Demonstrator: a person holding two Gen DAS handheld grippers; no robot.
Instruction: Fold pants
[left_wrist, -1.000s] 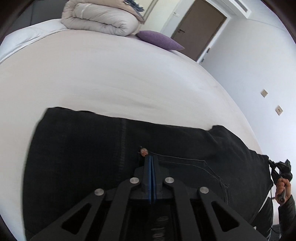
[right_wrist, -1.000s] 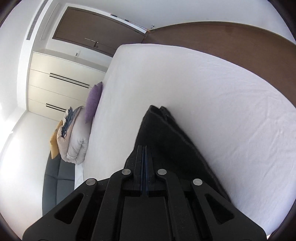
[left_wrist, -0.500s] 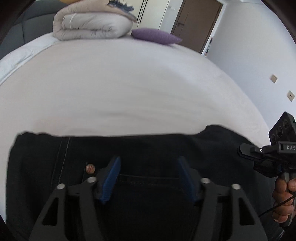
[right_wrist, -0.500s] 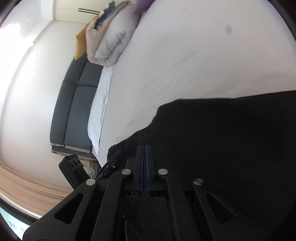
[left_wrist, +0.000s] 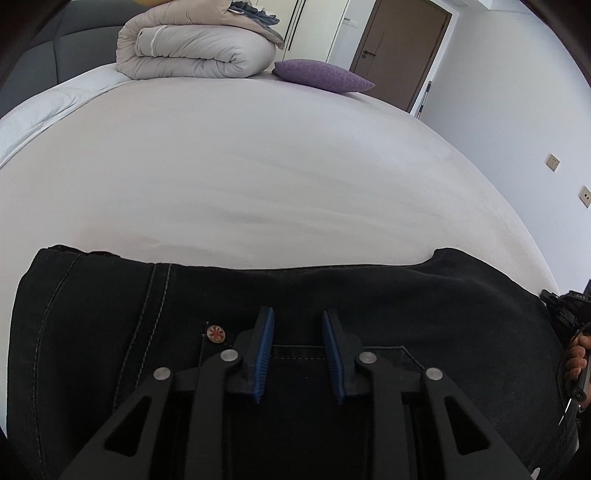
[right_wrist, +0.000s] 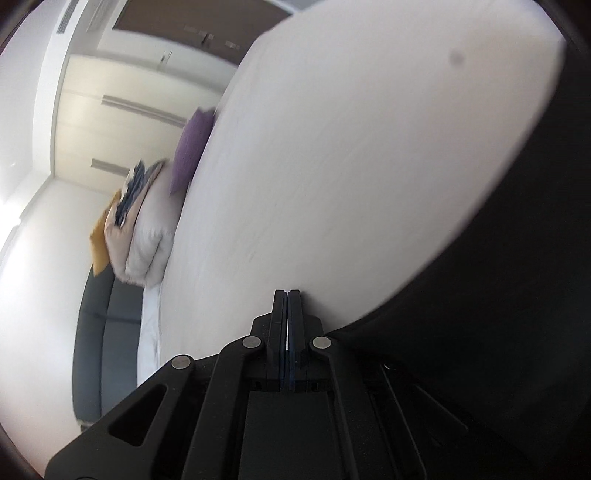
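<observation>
Black denim pants (left_wrist: 369, 295) lie folded along the near edge of a white bed (left_wrist: 258, 166). A round metal button (left_wrist: 215, 333) and a pocket seam show on top. My left gripper (left_wrist: 297, 325) is open just above the pants near the button, holding nothing. My right gripper (right_wrist: 287, 295) is shut with its pads together, and nothing is visible between them. The pants (right_wrist: 498, 295) fill the right side of the blurred right wrist view. The right gripper and the hand holding it (left_wrist: 569, 332) show at the right edge of the left wrist view.
A rolled beige duvet (left_wrist: 195, 48) and a purple pillow (left_wrist: 321, 75) sit at the far end of the bed. A dark sofa (right_wrist: 107, 354) stands beside the bed. A brown door (left_wrist: 399, 51) and white wardrobes are behind.
My left gripper opened, let go of the pants and has since narrowed a little while staying over them. My right gripper stayed shut and swung away from the fabric towards the bed.
</observation>
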